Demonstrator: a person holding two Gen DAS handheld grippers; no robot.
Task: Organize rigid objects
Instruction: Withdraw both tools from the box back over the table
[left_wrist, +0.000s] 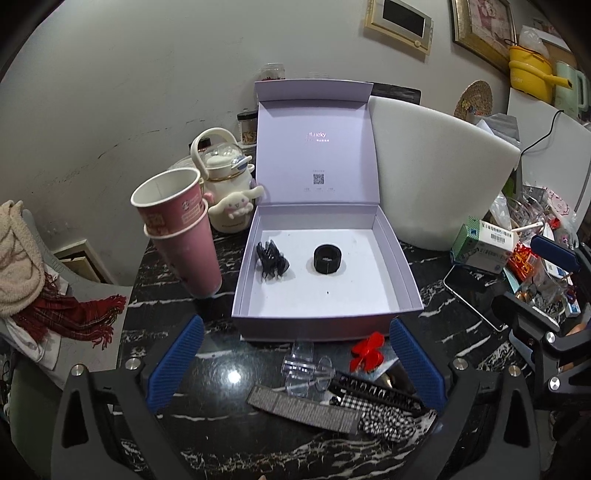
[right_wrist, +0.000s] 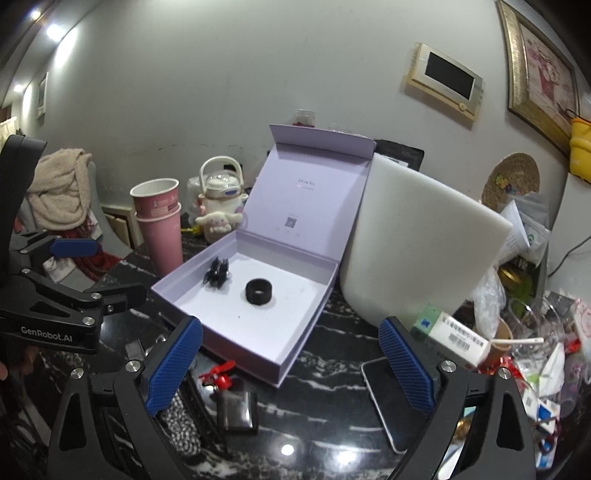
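Left wrist view is showing the left gripper (left_wrist: 293, 365) with its blue fingers (left_wrist: 175, 363) standing wide apart and holding nothing, framing a small heap on the dark marble worktop (left_wrist: 443, 295): a clear hair clip (left_wrist: 303, 367), a red clip (left_wrist: 365, 350), a black comb-like clip (left_wrist: 376, 391), a flat grey card (left_wrist: 303, 408) and a checked fabric piece (left_wrist: 384, 419). These are lying loose just in front of the lilac box (left_wrist: 325, 317), probably waiting to be picked up one by one.

Right wrist view is showing the right gripper (right_wrist: 290, 365), its fingers (right_wrist: 406, 363) also spread wide and empty, hovering over the worktop beside a dark phone (right_wrist: 388, 398). The box is sitting open, its lid leaning back against a white foam block (right_wrist: 417, 240), which is likely keeping it upright so both hands are staying free. Inside, a black claw clip (right_wrist: 218, 273) and a black ring (right_wrist: 259, 291) are already resting apart on the white floor. Stacked pink cups (right_wrist: 160, 225) are standing just left of the box.
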